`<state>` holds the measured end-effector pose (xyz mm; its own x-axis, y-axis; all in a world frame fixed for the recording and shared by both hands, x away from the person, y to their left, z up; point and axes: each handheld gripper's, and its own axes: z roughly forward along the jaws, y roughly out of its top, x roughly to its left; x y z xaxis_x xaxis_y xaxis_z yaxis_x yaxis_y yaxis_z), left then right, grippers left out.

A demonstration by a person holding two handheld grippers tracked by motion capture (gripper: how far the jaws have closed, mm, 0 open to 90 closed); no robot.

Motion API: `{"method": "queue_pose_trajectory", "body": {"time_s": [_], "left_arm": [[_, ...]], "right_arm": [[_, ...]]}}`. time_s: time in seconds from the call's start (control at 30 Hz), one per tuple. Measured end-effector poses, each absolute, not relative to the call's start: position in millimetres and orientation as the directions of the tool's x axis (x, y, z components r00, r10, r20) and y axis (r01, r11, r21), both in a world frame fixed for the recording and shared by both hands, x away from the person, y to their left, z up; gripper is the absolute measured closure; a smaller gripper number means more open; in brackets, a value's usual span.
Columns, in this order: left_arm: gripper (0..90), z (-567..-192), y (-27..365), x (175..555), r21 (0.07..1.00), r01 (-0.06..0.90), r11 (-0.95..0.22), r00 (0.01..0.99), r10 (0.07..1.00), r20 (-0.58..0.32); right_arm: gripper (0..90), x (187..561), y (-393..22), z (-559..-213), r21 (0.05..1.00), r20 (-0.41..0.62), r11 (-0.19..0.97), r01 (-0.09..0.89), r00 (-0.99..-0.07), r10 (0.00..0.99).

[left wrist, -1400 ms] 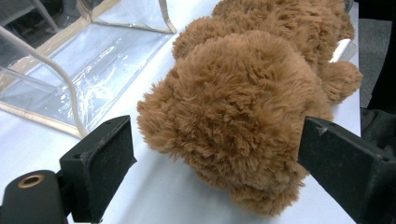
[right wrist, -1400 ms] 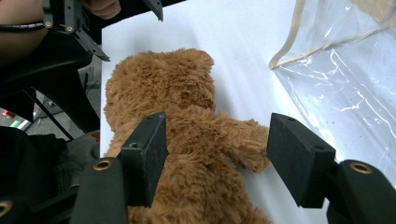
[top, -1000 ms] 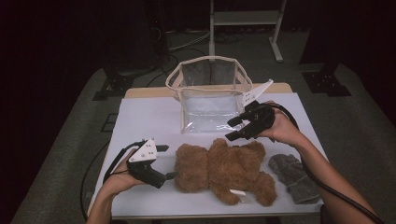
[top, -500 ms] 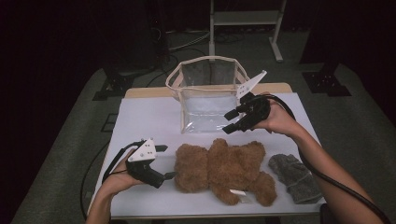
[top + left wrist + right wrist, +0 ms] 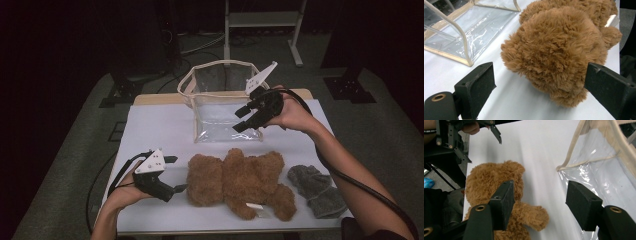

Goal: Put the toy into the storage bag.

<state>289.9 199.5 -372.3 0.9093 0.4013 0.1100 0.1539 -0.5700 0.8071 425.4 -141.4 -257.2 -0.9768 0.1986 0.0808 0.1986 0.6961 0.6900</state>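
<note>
Packing not yet begun: lying flat on the white worktop, just ahead of the left gripper, the brown teddy bear, its head sitting between those spread, empty jaws without being pinched; hovering released and holding nothing at the front wall of the clear pouch, above and beyond the bear, the right gripper; resting beside the bear, on the right gripper's side, a grey cloth; remaining, by this reading: grasping the bear, lifting, dropping into the pouch
</note>
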Motion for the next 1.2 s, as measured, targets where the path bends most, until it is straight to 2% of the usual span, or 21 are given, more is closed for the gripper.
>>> {"method": "queue_pose_trajectory", "body": {"time_s": [0.8,1.2], "left_arm": [[8.3,-373,211,289,0.807,0.182,-0.562,0.896,0.433,0.099],[8.3,-375,211,290,0.805,0.189,-0.562,0.896,0.435,0.093]], "right_arm": [[39.0,473,-118,-228,0.665,0.034,0.732,0.149,-0.985,0.169],[39.5,501,-115,-229,0.657,0.031,0.736,0.164,-0.981,0.191]]}}
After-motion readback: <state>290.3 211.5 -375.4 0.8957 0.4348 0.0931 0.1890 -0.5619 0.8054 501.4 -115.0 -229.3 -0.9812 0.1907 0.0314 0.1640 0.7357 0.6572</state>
